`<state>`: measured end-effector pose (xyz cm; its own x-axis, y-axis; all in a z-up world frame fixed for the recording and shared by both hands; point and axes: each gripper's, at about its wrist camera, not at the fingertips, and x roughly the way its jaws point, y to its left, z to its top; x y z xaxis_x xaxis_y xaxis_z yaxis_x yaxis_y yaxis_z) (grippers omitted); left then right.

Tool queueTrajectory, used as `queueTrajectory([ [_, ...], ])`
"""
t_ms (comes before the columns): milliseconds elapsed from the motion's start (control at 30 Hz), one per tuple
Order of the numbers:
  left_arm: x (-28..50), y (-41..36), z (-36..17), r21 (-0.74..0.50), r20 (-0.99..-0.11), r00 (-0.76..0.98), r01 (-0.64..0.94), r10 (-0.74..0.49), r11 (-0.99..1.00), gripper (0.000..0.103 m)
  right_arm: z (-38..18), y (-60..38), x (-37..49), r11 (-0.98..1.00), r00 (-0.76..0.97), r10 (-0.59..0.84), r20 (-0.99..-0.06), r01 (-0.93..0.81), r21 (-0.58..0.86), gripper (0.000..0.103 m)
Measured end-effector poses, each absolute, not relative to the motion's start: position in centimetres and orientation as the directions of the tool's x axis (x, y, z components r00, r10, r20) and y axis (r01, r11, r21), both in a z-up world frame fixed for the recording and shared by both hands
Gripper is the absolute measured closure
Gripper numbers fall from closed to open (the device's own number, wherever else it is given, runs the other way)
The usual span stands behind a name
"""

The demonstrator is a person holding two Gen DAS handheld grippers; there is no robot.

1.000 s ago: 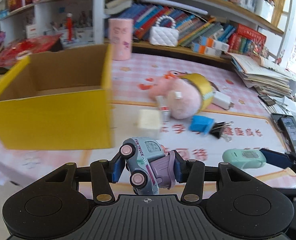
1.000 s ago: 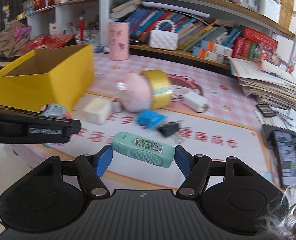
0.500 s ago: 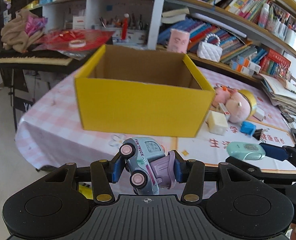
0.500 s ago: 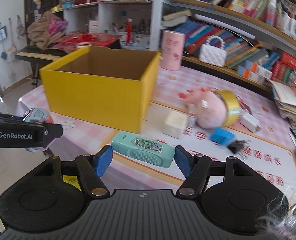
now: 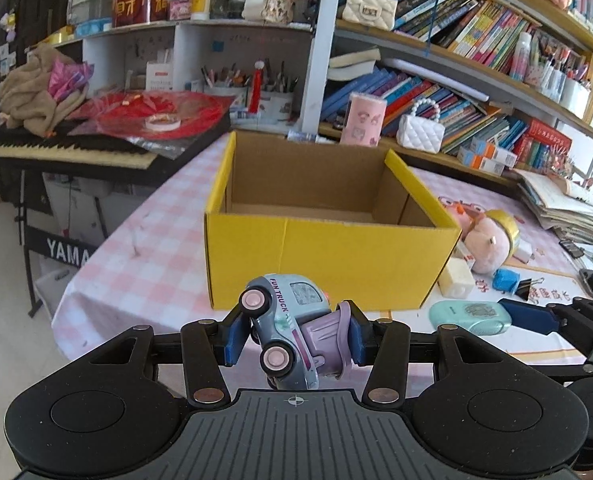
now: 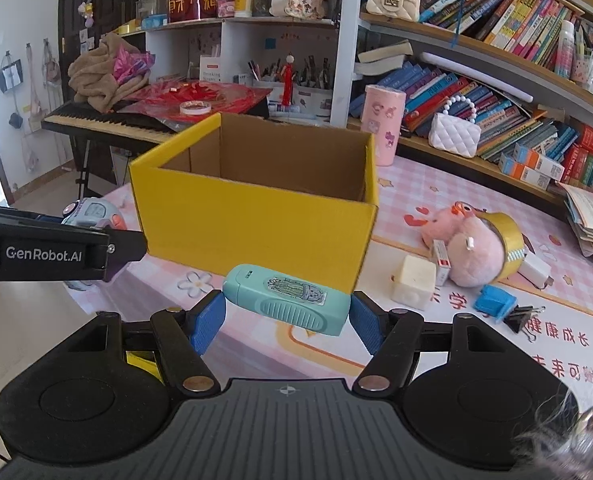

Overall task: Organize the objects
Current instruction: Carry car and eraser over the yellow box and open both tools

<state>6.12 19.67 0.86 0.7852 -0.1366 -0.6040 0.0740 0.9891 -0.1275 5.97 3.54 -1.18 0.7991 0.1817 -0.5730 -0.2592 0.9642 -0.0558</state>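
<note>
My left gripper (image 5: 294,338) is shut on a pale blue and purple toy truck (image 5: 288,330), held tilted in the air in front of the open yellow cardboard box (image 5: 332,258). In the right wrist view my right gripper (image 6: 286,316) is shut on a mint green case (image 6: 286,298) with a sticker, gripped by its ends, just before the box's near right corner (image 6: 256,220). The box looks empty inside. The green case (image 5: 470,317) also shows at the right of the left wrist view, and the truck (image 6: 92,214) peeks over the left gripper's black arm at the left.
On the pink checked tablecloth (image 6: 408,188) right of the box lie a pink plush with a gold tape roll (image 6: 476,246), a cream cube (image 6: 412,282), a blue sharpener (image 6: 492,302) and black binder clips (image 6: 522,318). Bookshelves (image 5: 476,92) stand behind, a keyboard (image 5: 64,154) at left.
Both grippers have swung left and back with their loads. The box, off to the left a second ago, now stands straight ahead of them and farther off.
</note>
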Motion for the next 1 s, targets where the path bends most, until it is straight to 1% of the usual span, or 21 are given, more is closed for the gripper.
queueTrajectory([
  [300, 8.2, 20.4, 3.2, -0.137, -0.553, 0.817, 0.104, -0.163, 0.985, 0.055, 0.9, 4.7, 8.4, 0.965, 0.824, 0.192, -0.533, -0.258, -0.053, 0.037],
  [500, 11.6, 20.3, 4.7, -0.123, -0.52, 0.84, 0.104, -0.153, 0.987, 0.055, 2.3, 5.1, 12.5, 0.964, 0.86, 0.179, -0.478, -0.25, -0.087, 0.037],
  [600, 13.8, 19.9, 4.9, -0.115, -0.519, 0.843, 0.098, -0.143, 0.989, 0.055, 2.2, 5.3, 15.3, 0.961, 0.861, 0.177, -0.476, -0.256, -0.105, 0.037],
  [733, 16.6, 19.1, 4.3, -0.099, -0.539, 0.831, 0.101, -0.139, 0.99, 0.055, 1.4, 5.5, 19.1, 0.949, 0.839, 0.186, -0.511, -0.288, -0.127, 0.037],
  [900, 19.8, 18.3, 2.3, -0.074, -0.591, 0.798, 0.087, -0.114, 0.993, 0.055, -0.6, 5.3, 23.4, 0.922, 0.776, 0.217, -0.593, -0.362, -0.137, 0.037],
  [1000, 21.5, 17.9, 0.9, -0.059, -0.624, 0.775, 0.082, -0.101, 0.995, 0.055, -1.8, 5.4, 25.3, 0.9, 0.743, 0.241, -0.625, -0.412, -0.144, 0.037],
])
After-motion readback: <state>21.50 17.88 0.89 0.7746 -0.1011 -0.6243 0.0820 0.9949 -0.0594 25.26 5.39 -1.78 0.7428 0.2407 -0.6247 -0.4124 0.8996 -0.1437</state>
